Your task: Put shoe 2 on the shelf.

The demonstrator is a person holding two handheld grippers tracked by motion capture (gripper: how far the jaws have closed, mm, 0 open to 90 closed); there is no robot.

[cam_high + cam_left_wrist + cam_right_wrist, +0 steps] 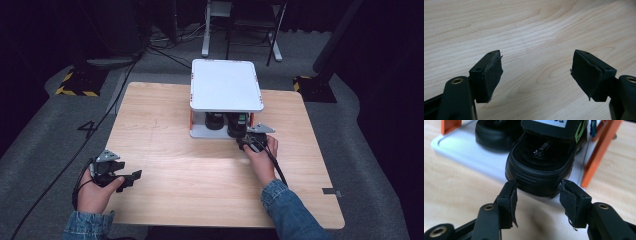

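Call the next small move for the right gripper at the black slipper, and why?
Probably ease forward. The right gripper sits at the heel of the near black slipper on the rack's lower shelf, jaws apart, pads just short of its sides. Then close on the heel.

High view overlooks the table (165, 150); claw views skim its wood closely

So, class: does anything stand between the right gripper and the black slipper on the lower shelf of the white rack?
Nothing visible does. The right gripper sits just before the heel of the black rubber slipper, its fingers open and flanking the heel end. The orange rack post stands off to one side, clear of the approach.
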